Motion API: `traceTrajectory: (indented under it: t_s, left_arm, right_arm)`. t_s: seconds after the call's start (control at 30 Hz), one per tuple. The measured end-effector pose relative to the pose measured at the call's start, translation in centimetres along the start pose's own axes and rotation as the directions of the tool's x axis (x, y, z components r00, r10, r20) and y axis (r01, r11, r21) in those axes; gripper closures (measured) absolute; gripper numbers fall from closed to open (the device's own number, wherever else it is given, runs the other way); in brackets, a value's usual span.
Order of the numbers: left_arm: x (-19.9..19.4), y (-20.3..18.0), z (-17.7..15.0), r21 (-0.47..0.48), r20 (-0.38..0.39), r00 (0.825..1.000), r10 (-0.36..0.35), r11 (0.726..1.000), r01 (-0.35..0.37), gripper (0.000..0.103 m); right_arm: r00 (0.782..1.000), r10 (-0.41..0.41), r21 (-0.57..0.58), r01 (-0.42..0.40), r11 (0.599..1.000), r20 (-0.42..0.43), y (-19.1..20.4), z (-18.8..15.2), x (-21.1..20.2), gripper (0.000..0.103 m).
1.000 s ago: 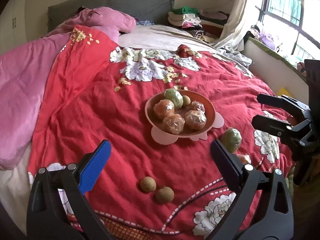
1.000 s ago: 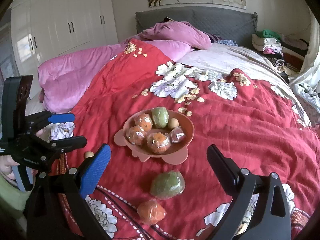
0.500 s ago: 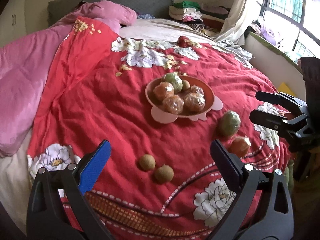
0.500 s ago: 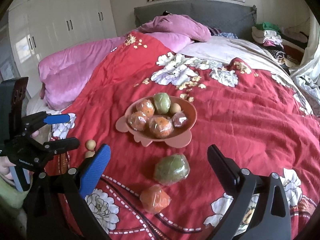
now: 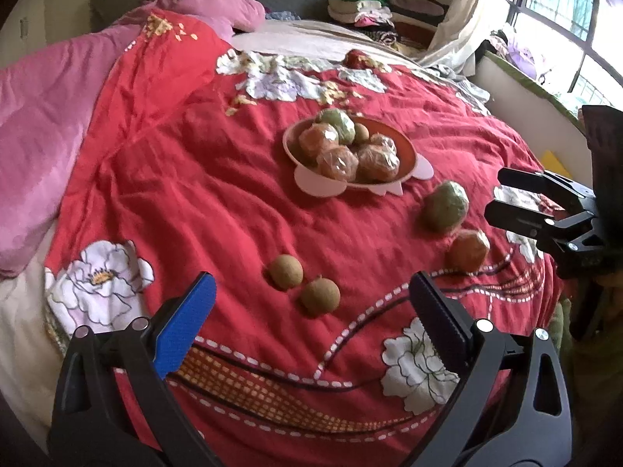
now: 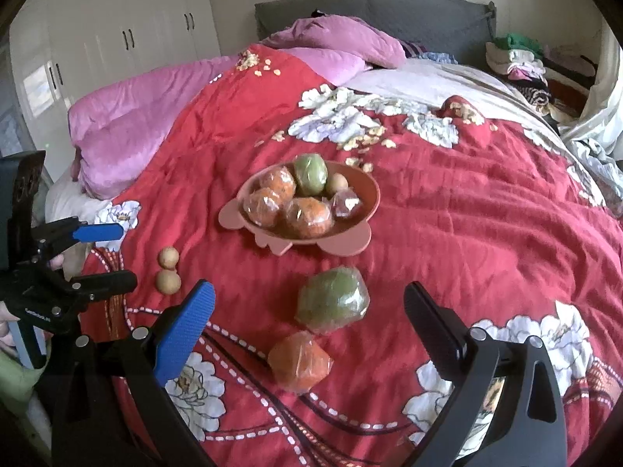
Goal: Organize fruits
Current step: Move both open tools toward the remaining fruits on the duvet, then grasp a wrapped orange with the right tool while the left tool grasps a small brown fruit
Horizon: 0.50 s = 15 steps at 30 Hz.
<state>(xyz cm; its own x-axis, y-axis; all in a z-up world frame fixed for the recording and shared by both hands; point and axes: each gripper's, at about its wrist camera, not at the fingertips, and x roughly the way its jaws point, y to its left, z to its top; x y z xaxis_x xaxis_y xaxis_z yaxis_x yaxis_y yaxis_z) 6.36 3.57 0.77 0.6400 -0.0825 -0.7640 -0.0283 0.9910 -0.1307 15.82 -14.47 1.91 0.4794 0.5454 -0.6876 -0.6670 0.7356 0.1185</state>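
A pink bowl [image 5: 405,148] [image 6: 370,190] on the red bedspread holds several wrapped orange and green fruits. Two small brown fruits [image 5: 287,271] [image 5: 320,296] lie loose just ahead of my left gripper [image 5: 311,307], which is open and empty. They also show in the right wrist view [image 6: 168,257] [image 6: 168,281]. A wrapped green fruit [image 6: 333,300] [image 5: 446,206] and a wrapped orange fruit [image 6: 300,362] [image 5: 467,251] lie between the bowl and my right gripper [image 6: 307,319], which is open and empty.
The red floral bedspread [image 5: 194,194] covers the bed. A pink quilt [image 5: 35,116] lies at the left, a folded clothes pile [image 5: 362,7] at the far right. White wardrobes [image 6: 117,31] stand behind. The bed's near edge is just below both grippers.
Both grippers have pulled back and lowered toward the near edge of the bed; the bowl and loose fruits now sit farther ahead. Nothing was picked up; both stay open.
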Motion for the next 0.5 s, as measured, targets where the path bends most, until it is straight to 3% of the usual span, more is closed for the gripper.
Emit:
traceTrajectory:
  t_s: [0.33, 0.5]
  left_arm:
    - [1.0, -0.9, -0.8, 0.025, -0.039, 0.998, -0.058, 0.998, 0.059, 0.04]
    - [1.6, -1.0, -1.0, 0.021, -0.062, 0.995, -0.084, 0.996, 0.086, 0.048]
  right_arm:
    - [0.998, 0.007, 0.024, -0.006, 1.0, -0.055, -0.1, -2.2, 0.6, 0.006]
    - [0.996, 0.014, 0.034, -0.011, 0.999, -0.083, -0.1, -3.2, 1.1, 0.006]
